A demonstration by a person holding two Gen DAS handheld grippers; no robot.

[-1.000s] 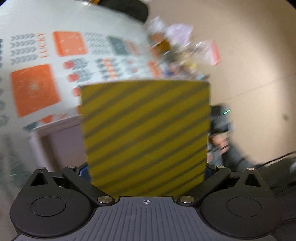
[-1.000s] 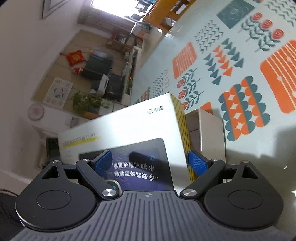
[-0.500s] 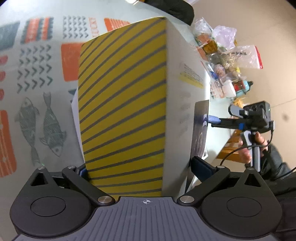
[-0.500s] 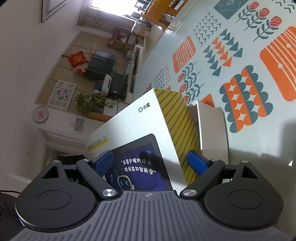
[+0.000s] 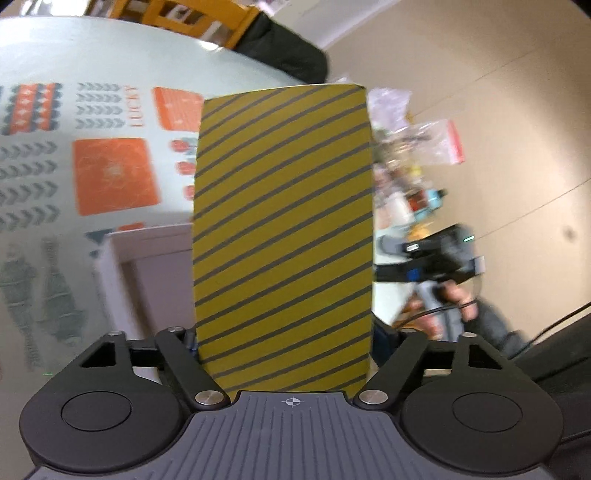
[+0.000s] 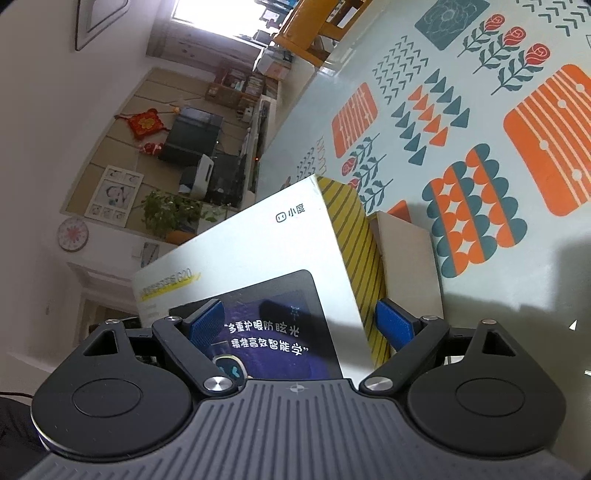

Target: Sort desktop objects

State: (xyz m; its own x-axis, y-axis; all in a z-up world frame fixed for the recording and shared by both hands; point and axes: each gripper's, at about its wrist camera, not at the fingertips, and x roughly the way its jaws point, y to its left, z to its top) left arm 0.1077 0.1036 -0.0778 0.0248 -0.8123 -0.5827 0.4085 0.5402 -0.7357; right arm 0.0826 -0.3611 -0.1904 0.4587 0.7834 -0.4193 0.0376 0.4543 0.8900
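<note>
A large white product box with a yellow, grey-striped side (image 5: 282,236) fills the left wrist view. My left gripper (image 5: 284,343) is shut on the box across that striped side. In the right wrist view the box (image 6: 258,258) shows its white face with a dark tablet picture. My right gripper (image 6: 299,325) straddles the box's near corner, blue pads (image 6: 395,326) wide apart and off the surface. A flat white box (image 6: 410,254) lies on the table under the big one; it also shows in the left wrist view (image 5: 147,266).
The table (image 6: 480,92) has a pale cloth with orange and teal patterns. Clear bags of small items (image 5: 424,147) lie at the far right. A wooden chair (image 5: 192,14) with dark cloth stands beyond the table.
The left gripper has swung the box back so only the striped side faces the camera. In the right wrist view the box shifted and tilted slightly; the right jaws stayed apart.
</note>
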